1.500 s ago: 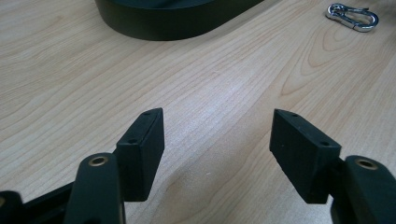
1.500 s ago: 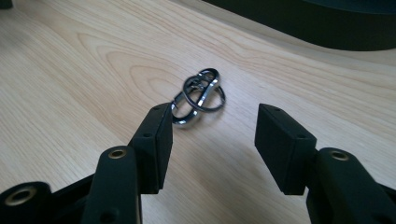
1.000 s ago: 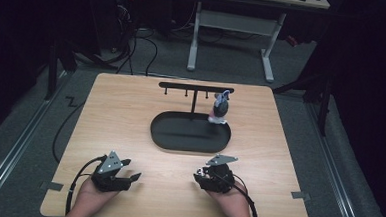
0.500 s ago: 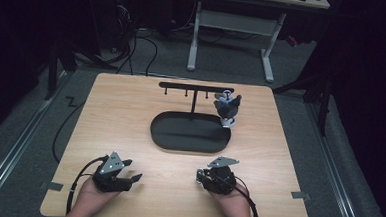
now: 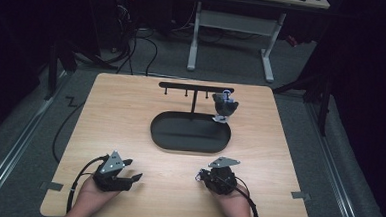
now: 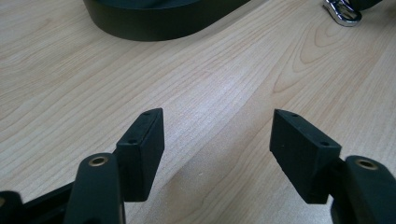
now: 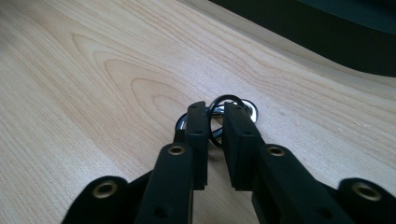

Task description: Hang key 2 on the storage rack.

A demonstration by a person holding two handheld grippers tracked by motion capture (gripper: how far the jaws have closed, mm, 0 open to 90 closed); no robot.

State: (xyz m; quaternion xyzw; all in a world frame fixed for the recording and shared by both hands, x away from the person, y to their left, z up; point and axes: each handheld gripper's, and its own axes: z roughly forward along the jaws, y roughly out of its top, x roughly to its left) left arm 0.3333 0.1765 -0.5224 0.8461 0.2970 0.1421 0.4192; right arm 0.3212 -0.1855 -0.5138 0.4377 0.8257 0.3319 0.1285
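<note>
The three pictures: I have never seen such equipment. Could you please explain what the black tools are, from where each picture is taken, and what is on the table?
There is no robot here. A person holds a hand tool with two black jaws in each hand. The high view looks down from above on the wooden table, with the left gripper and the right gripper near its front edge. The other two pictures come from small cameras riding on each gripper, looking along its jaws. On the table stand a black oval tray and a black rack, with a small grey object hanging from it. The left gripper is open and empty. The right gripper is closed on a black ring attached to a shiny metal piece.
</note>
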